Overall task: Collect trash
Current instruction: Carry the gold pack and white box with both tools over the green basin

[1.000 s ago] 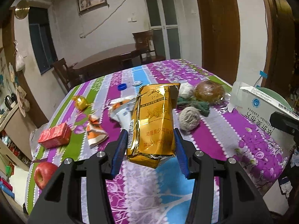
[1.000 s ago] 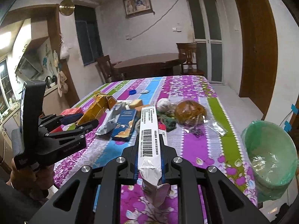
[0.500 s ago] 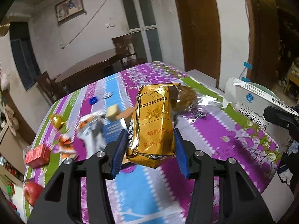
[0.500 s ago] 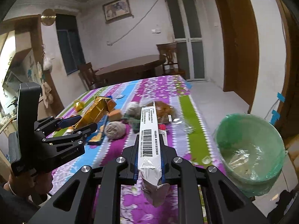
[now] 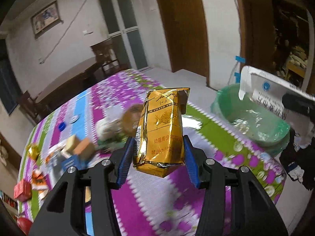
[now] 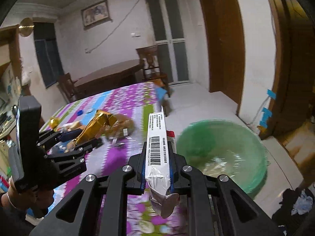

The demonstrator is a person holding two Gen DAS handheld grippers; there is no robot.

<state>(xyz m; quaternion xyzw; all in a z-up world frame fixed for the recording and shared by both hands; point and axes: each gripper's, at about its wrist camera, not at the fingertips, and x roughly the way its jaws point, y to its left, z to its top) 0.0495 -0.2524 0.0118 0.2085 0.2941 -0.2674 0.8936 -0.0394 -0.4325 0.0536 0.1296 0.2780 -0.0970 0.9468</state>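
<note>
Gripping a crumpled gold foil cigarette pack (image 5: 160, 131) between its blue pads, our left gripper (image 5: 157, 157) is clamped on the pack's lower half, and the pack stands upright above the table with the striped purple, green and blue floral cloth (image 5: 149, 202). Our right gripper (image 6: 157, 169) is closed on a flattened white cardboard box with a barcode (image 6: 157, 143), whose crushed end sticks out below the jaws toward six o'clock. In the left wrist view that same white box shows at three o'clock, over the green plastic-lined bin (image 5: 254, 122). In the right wrist view the bin sits off the table edge at about three to four o'clock from the box, its mouth open, with pale crumpled material inside.

Clutter lies on the cloth past the gold pack at nine to eleven o'clock: a blurred brown bun in clear wrap (image 5: 131, 121), a pale ball (image 5: 106, 126), tan blocks (image 5: 78, 147), a blue bottle cap (image 5: 62, 126), a gold foil sweet (image 5: 32, 151), a red carton (image 5: 22, 189) and a red apple (image 5: 24, 224) at the near left corner. A dark wooden table with chairs (image 6: 110, 76) stands behind, before a glazed door (image 6: 167, 37). Dark clothing lies on the floor beside the bin.
</note>
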